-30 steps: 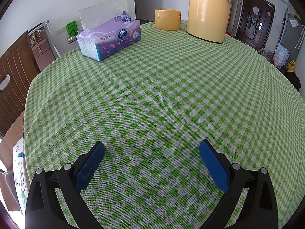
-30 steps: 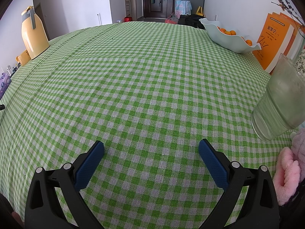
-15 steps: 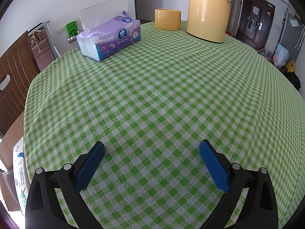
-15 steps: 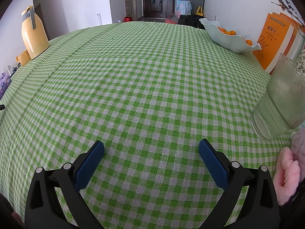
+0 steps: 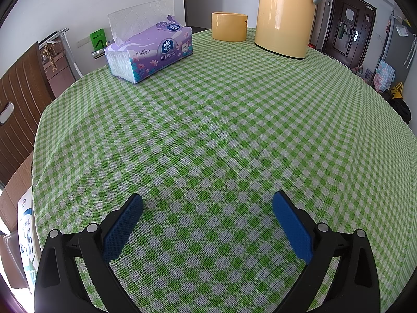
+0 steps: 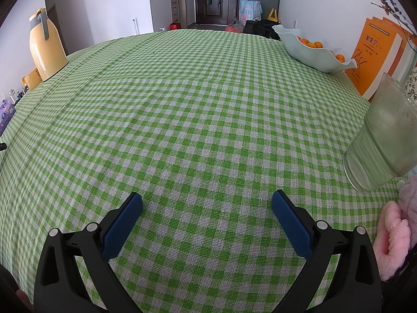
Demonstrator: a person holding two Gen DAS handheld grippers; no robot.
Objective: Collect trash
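Note:
My left gripper (image 5: 207, 202) stands open low over a round table in a green checked cloth (image 5: 221, 130), nothing between its blue pads. My right gripper (image 6: 207, 202) is open too, over the same cloth (image 6: 195, 109), with an empty gap. No loose trash shows on the cloth in either view. A cloudy clear plastic cup (image 6: 380, 140) stands upright to the right of the right gripper, near the table's edge.
A purple tissue pack (image 5: 149, 52), a yellow cup (image 5: 229, 26) and a yellow thermos (image 5: 285, 13) stand at the far side in the left wrist view. A pale bowl of oranges (image 6: 312, 49), orange books (image 6: 375, 57) and a pink fluffy item (image 6: 393, 234) line the right edge.

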